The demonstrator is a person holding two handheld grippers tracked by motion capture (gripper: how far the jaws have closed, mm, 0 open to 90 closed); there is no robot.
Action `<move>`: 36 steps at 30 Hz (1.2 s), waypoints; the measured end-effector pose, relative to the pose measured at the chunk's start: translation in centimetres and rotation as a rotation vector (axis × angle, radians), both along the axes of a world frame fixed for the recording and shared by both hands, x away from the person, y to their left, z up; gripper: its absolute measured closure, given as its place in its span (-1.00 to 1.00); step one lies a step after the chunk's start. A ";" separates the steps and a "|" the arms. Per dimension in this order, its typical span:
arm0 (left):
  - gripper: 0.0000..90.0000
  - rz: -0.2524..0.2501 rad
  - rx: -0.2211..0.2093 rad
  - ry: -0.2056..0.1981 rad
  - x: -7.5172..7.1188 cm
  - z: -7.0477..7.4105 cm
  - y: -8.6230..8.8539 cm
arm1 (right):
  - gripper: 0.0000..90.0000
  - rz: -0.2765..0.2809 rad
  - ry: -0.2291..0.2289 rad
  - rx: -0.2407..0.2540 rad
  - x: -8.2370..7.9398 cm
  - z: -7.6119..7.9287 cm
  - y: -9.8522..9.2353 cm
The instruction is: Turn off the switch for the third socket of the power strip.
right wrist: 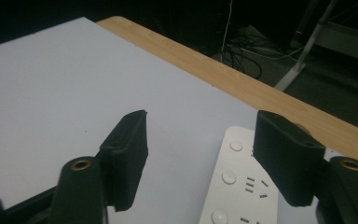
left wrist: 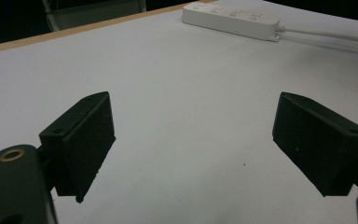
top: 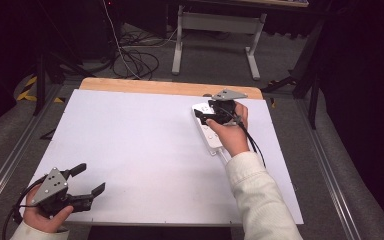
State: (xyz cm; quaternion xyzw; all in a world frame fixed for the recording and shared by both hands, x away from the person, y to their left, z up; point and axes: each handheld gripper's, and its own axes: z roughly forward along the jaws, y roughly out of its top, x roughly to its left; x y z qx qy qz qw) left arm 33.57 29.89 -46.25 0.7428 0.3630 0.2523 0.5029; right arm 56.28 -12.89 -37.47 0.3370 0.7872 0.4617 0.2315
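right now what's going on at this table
A person holds a gripper in each hand over a white table. The right gripper hangs above the far end of a white power strip with its jaws open and nothing between them. The left gripper sits near the table's front left corner, also open and empty. The strip's cord lies along the table.

Broad bare white table (top: 140,145) between the claws, only obstacle a power strip (top: 206,131) near the far right edge
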 end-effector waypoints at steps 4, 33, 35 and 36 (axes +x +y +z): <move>-0.70 0.002 0.008 -0.001 0.0 0.0 0.0 | -0.43 0.015 -0.007 0.017 -1.5 0.8 -1.0; -0.68 0.000 0.050 0.025 -0.2 0.3 -0.3 | -0.62 0.091 -0.015 0.042 -13.1 -0.2 -8.2; -0.68 -0.005 0.054 0.027 -0.2 0.4 -0.3 | -0.61 0.094 -0.002 0.038 -13.7 -0.7 -8.4; -0.68 -0.006 0.054 0.027 -0.2 0.4 -0.2 | -0.61 0.098 0.004 0.030 -13.9 -1.0 -8.6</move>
